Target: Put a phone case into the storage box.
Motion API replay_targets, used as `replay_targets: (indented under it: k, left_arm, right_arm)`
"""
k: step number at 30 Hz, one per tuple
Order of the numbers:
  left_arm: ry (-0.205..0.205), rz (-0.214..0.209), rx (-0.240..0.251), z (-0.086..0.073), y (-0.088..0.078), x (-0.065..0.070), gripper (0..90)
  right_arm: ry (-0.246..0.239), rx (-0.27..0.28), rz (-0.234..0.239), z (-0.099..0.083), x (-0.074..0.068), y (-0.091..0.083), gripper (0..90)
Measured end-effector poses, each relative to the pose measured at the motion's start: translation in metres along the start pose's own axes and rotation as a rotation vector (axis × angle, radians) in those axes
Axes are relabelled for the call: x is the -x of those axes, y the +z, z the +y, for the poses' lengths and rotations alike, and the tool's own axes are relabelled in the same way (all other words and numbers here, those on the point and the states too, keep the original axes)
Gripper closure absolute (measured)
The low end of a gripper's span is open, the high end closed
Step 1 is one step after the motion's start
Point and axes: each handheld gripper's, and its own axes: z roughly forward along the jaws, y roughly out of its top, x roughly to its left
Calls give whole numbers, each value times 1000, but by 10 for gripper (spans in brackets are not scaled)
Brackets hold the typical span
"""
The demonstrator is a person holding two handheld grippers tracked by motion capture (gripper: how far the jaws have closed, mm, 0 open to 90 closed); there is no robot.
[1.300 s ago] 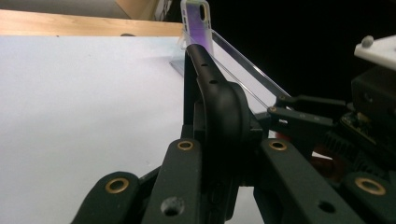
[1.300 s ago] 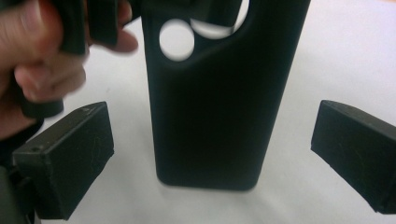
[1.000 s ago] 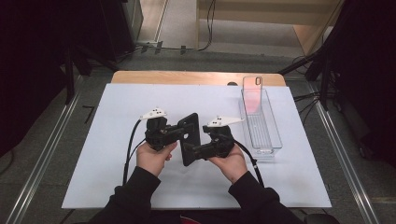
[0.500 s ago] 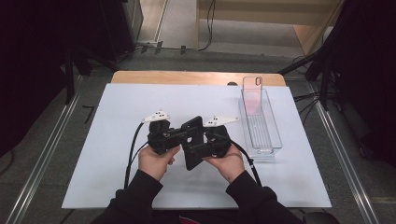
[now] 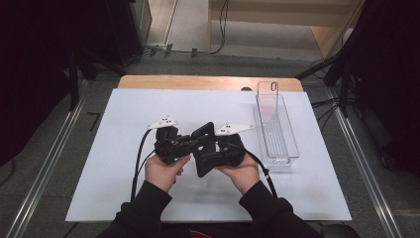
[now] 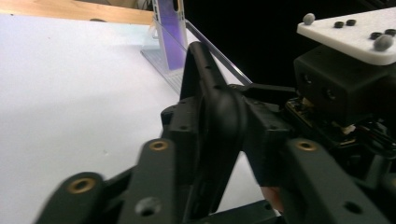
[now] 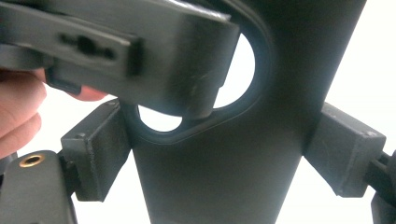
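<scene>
Phone case [image 5: 203, 148]: light, thin, bendy, slick; best taken by long edges. Clamped across edges by right gripper [image 7: 219, 158], jaws just closing further. Left gripper [image 6: 229, 144] loose, jaws just opening, case between.

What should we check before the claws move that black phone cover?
1. Right claw holding the black rubbery phone case: ok. Its pads press both edges, and the jaws have just been closing.
2. Left claw let go: ok. Its jaws have just been opening and stand apart around the case.
3. Room in the clear plastic bin: ok. One see-through phone case stands at its far end.
4. Way across the white table sheet to the bin: ok.
</scene>
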Motion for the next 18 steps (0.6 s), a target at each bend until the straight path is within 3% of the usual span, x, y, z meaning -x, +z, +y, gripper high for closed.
replay_targets:
  k: [4,7,10,13,18]
  left_arm:
    - [4,21,10,2,-4,0,533]
    - [-9,12,11,4,-8,-3,504]
    - [-25,2,-5,4,-10,-7,453]
    - [-54,-25,-54,4,-11,-11,378]
    - [-49,-26,-80,2,-17,-16,309]
  right_arm:
    - [11,-8,-7,-1,2,0,125]
    - [10,-11,-21,-1,4,-1,125]
    - [12,-19,-33,-1,9,-1,125]
    - [24,-25,-46,-2,14,-2,125]
    - [36,-44,-60,-2,24,-4,125]
